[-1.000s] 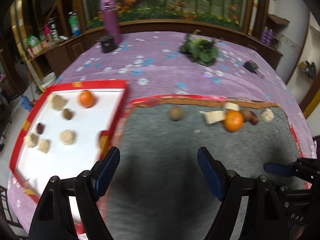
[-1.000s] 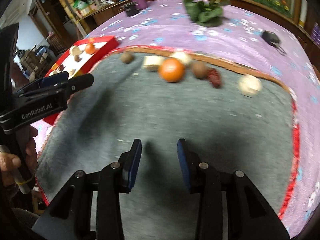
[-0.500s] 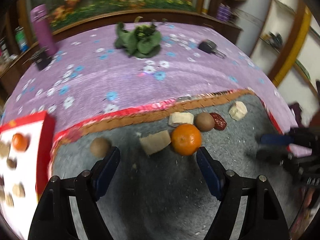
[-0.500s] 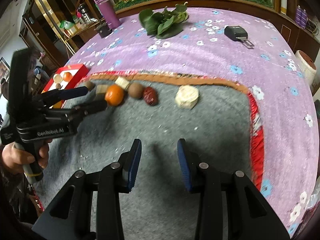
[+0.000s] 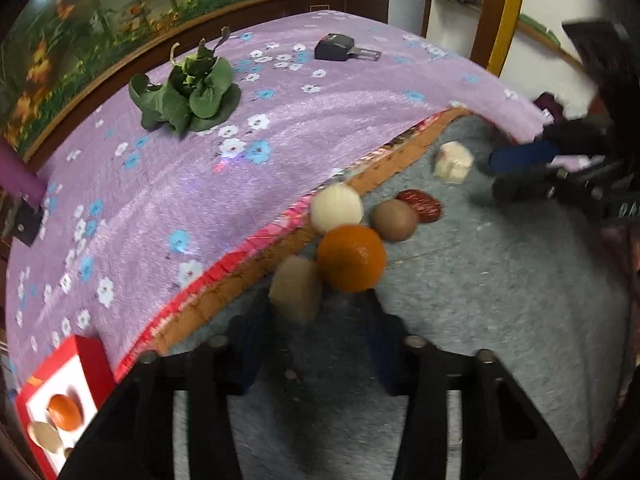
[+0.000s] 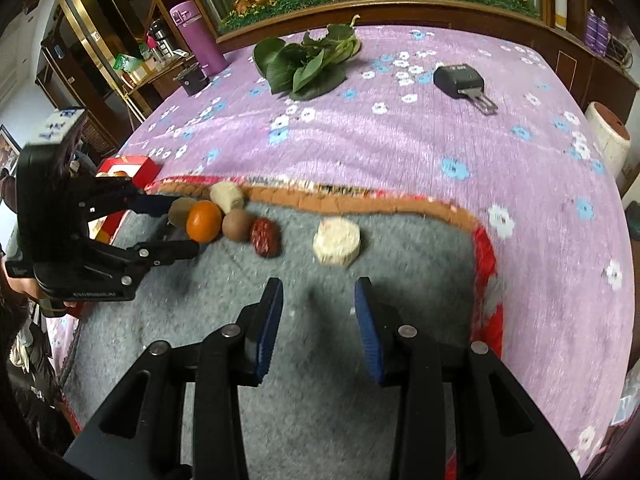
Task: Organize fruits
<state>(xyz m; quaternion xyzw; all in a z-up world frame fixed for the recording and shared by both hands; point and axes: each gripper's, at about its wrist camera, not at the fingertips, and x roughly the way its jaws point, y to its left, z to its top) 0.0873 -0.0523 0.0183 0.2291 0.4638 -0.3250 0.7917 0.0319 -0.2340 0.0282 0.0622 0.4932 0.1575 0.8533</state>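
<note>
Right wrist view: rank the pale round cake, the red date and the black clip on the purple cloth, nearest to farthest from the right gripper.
1. Pale round cake, just ahead on the grey mat.
2. Red date, ahead and left.
3. Black clip, far up on the purple cloth.

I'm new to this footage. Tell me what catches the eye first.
A bright orange mandarin sits on the grey mat, right in front of the left wrist camera. Behind it, dark green leaves lie on the purple flowered tablecloth.

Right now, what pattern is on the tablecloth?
Purple tablecloth with small blue and white flowers; clearest in the right wrist view.
</note>
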